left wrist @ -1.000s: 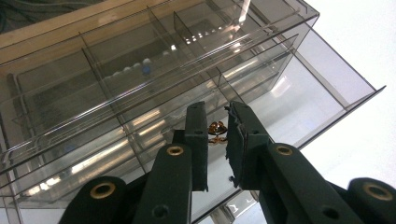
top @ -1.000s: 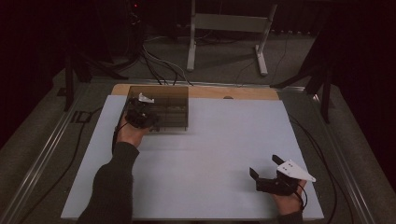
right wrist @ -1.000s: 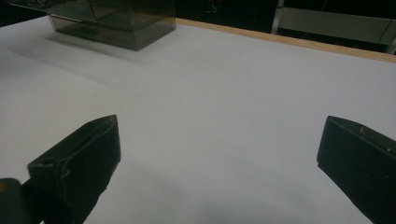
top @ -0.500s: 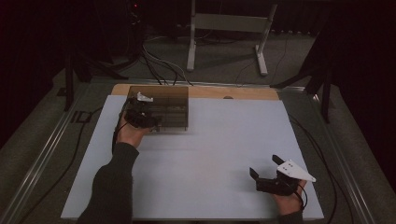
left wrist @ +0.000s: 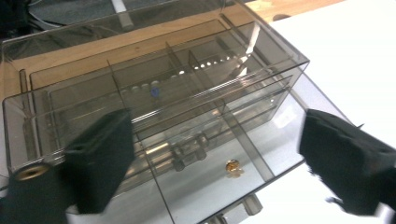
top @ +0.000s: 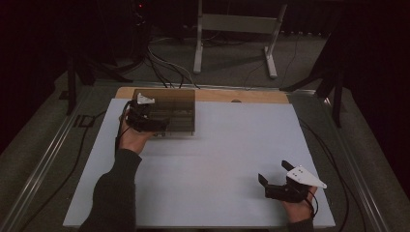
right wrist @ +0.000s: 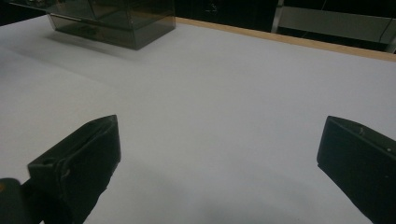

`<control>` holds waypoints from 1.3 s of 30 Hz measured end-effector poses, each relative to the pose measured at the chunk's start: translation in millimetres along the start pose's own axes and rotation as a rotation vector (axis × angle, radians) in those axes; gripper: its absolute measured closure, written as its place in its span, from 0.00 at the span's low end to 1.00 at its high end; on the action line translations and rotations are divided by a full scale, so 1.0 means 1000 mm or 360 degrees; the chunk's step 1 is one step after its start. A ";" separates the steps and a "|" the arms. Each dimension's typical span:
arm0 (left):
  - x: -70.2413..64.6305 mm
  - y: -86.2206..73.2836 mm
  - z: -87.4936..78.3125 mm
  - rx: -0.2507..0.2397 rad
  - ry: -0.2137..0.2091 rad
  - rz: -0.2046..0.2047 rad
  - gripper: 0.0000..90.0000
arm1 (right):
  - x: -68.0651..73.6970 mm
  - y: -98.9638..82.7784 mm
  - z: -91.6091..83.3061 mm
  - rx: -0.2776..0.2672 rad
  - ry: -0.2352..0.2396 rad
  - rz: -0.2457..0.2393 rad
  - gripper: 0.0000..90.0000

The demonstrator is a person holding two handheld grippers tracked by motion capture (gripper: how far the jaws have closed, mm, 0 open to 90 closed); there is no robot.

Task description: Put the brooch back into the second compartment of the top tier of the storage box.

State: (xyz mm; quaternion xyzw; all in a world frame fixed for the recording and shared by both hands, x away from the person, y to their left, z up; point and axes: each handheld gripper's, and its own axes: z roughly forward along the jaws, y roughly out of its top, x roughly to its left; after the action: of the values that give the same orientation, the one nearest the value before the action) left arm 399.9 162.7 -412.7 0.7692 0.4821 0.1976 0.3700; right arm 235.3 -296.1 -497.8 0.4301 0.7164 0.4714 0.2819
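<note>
The left tongs (top: 153, 126) are held at the near left edge of a smoked, see-through organiser box (top: 171, 112) that sits at the far left of the white counter (top: 227, 145). In the left gripper view the jaws are seen spread wide, one to each side of the box's front, and nothing is gripped between them. Just ahead of these tongs the box (left wrist: 159, 116) is divided by thin clear partitions into several compartments (a lower drawer-like tier is seen through the tinted walls), and a small brass-coloured piece (left wrist: 231, 166) lies in the compartment directly between the jaws. Two short pegs (left wrist: 189, 151) stand just beyond it. A strip of bare wood (top: 241, 94) is seen behind the box along the counter's far edge. The right tongs (top: 273, 178) are held low over the near right part of the counter, well apart from the box, with the jaws wide open and empty. From the right gripper view, bare white surface (right wrist: 224, 93) lies ahead of the jaws, and the box (right wrist: 112, 21) is seen far ahead and to the left.
</note>
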 end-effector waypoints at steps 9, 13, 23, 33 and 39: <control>-0.005 -0.005 -0.007 -0.0043 -0.0071 0.0033 0.00 | 0.000 0.000 0.000 0.0000 0.0002 0.0000 0.00; -0.009 -0.007 -0.011 -0.0065 -0.0085 0.0056 0.00 | 0.000 0.000 0.000 0.0001 0.0003 -0.0002 0.00; -0.021 -0.017 -0.021 -0.0097 -0.0144 0.0142 0.00 | 0.001 0.000 0.000 -0.0003 0.0007 -0.0008 0.00; -0.029 -0.030 -0.032 -0.0154 -0.0176 0.0213 0.00 | 0.001 0.000 0.000 -0.0006 0.0011 -0.0007 0.00; -0.033 -0.043 -0.038 -0.0206 -0.0189 0.0259 0.00 | 0.001 0.000 0.000 -0.0008 0.0014 -0.0005 0.00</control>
State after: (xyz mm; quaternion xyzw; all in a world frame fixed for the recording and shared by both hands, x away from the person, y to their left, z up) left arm 334.1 159.1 -419.1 0.7907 0.3815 0.2118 0.4294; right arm 234.9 -295.0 -497.8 0.4263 0.7171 0.4747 0.2807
